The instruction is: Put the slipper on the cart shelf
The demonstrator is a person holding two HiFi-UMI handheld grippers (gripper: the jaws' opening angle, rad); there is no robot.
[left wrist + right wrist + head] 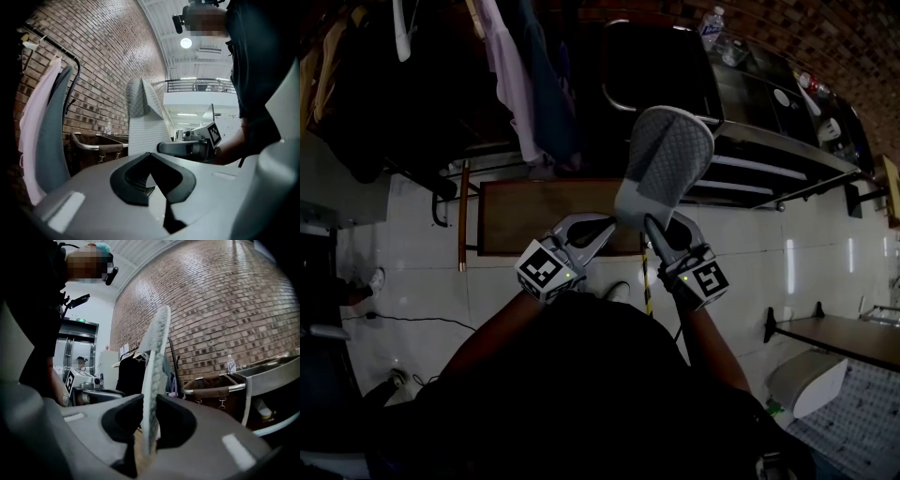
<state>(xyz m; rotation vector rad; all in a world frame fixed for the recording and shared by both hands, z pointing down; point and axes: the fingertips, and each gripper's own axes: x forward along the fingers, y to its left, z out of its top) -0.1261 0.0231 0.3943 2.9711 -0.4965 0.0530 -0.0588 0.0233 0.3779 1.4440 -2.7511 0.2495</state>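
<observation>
Slipper (666, 159) stands upright, its lower edge pinched by the right gripper (659, 228); left gripper (602, 228) just beside it, jaws pressed together, empty.

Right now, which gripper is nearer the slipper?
Right. The right gripper is shut on the slipper's lower end; the left gripper sits just beside that end, jaws together, gripping nothing.

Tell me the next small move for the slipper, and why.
Probably carry the slipper forward-right toward the cart shelf: the right gripper is clamped on its lower end, holding it upright in mid-air, and the shelf lies beyond it.
</observation>
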